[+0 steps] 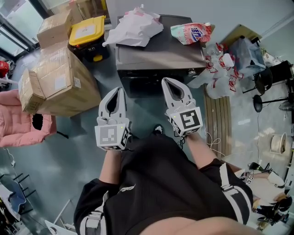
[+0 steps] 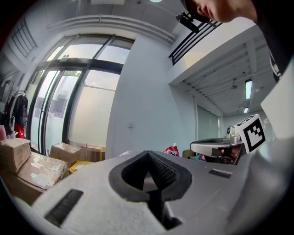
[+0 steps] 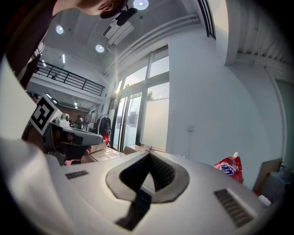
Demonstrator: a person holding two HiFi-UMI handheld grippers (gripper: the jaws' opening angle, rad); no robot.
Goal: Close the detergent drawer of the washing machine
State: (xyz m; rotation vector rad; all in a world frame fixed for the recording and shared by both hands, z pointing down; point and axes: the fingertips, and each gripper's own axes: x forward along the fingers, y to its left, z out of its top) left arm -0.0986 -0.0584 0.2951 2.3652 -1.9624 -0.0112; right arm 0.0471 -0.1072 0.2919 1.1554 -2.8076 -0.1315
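Washing machine (image 1: 170, 50), apparently, beneath white bag (image 1: 135, 27)

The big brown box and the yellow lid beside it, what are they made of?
The big brown box looks like cardboard: dull brown, with taped seams and a white label. The yellow lid looks like hard plastic: smooth, bright and slightly shiny, though that's a guess.

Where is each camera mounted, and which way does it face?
Head view: on the person's head, looking steeply down at the washing machine, left tongs, right tongs, forearms and torso.
Left gripper view: on the left tongs, level along shut jaws towards wall and windows; right tongs at right, person's head above.
Right gripper view: on the right tongs, jaws shut, same wall; left tongs at left, head above.
Shared: detergent pouch in all three.
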